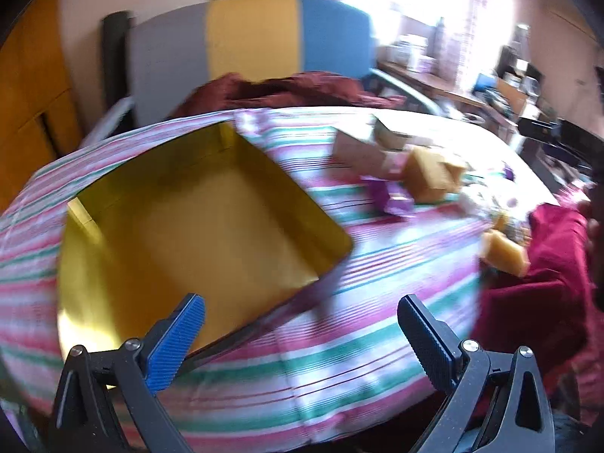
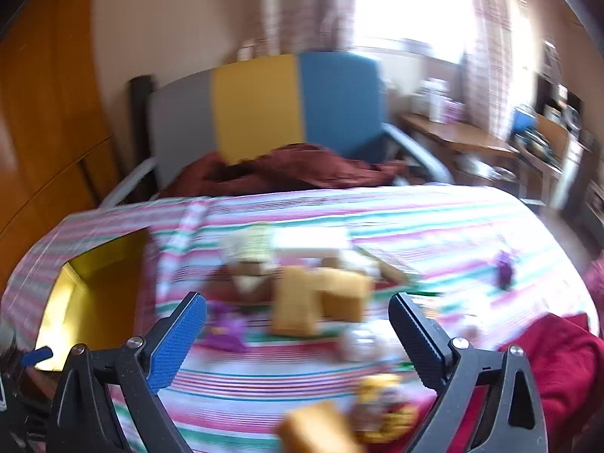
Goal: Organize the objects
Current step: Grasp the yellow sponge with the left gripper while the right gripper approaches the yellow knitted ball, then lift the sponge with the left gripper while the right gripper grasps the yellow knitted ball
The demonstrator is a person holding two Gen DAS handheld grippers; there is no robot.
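An empty gold tin box (image 1: 196, 226) lies open on the striped tablecloth (image 1: 321, 358); it also shows at the left of the right wrist view (image 2: 98, 294). My left gripper (image 1: 302, 336) is open and empty, its left finger over the tin's near edge. A blurred pile of small packages sits at the table's right: tan boxes (image 1: 434, 177) (image 2: 321, 298), purple wrappers (image 1: 389, 196) (image 2: 226, 332), pale boxes (image 1: 392, 132). My right gripper (image 2: 298, 336) is open and empty, just before the tan boxes.
A tan box (image 2: 321, 430) and a yellow packet (image 2: 381, 404) lie near the front edge. Red cloth (image 2: 558, 370) is at the right. A chair with grey, yellow and blue back (image 2: 264, 109) holds maroon cloth (image 2: 287, 170). A cluttered desk (image 2: 472, 139) stands at the far right.
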